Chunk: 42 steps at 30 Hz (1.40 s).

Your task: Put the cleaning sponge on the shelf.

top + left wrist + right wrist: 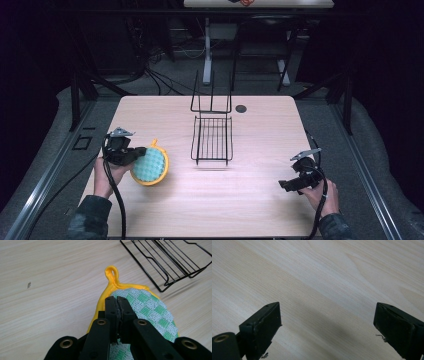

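A round pot holder (150, 165) with a yellow rim, a yellow loop and a green-and-white checked face stands tilted at the left of the wooden table (250, 205). My left gripper (137, 153) is shut on its near edge. In the left gripper view the jaws (117, 299) are pressed together over the pot holder (150, 307), with the loop pointing away. A black wire rack (212, 137) sits in the middle of the table, its back raised; a corner of the wire rack (170, 262) lies beyond the pot holder. My right gripper (284, 185) is open at the right, over bare wood (327, 315).
A small dark round cap (241, 108) is set into the table behind the rack. Beyond the far edge stand the legs of another desk (207, 55) and loose cables on a dark floor. Metal rails run along both sides of the table.
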Each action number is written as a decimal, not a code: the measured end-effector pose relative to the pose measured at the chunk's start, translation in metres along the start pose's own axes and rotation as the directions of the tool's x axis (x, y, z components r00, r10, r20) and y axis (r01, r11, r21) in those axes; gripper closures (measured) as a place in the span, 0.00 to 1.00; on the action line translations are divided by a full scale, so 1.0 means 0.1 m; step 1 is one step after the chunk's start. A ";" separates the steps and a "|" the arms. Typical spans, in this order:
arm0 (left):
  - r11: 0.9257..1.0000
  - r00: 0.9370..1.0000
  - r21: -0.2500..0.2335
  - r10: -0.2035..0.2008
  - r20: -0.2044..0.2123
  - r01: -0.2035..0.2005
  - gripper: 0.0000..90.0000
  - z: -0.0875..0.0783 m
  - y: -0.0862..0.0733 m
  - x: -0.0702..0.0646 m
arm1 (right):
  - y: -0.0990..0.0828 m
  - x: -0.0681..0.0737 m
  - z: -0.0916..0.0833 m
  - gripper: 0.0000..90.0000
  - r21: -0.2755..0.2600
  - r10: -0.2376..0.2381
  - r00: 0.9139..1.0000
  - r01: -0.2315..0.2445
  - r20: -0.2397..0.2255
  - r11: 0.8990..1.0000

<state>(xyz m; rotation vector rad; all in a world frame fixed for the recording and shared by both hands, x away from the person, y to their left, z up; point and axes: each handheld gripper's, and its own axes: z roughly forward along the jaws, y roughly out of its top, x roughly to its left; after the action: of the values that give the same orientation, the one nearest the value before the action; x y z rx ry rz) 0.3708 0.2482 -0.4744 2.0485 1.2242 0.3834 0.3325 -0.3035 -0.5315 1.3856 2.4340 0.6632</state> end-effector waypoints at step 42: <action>0.998 0.995 -0.038 0.059 0.087 -0.055 0.98 0.12 0.36 -0.45 | 0.01 0.04 -0.01 0.07 0.017 -0.023 1.000 0.023 0.019 1.000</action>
<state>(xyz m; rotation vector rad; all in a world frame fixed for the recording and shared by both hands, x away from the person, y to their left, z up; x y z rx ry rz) 0.3780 0.1937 -0.4536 2.0509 1.1009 0.3362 0.3312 -0.2997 -0.5303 1.3620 2.4425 0.6230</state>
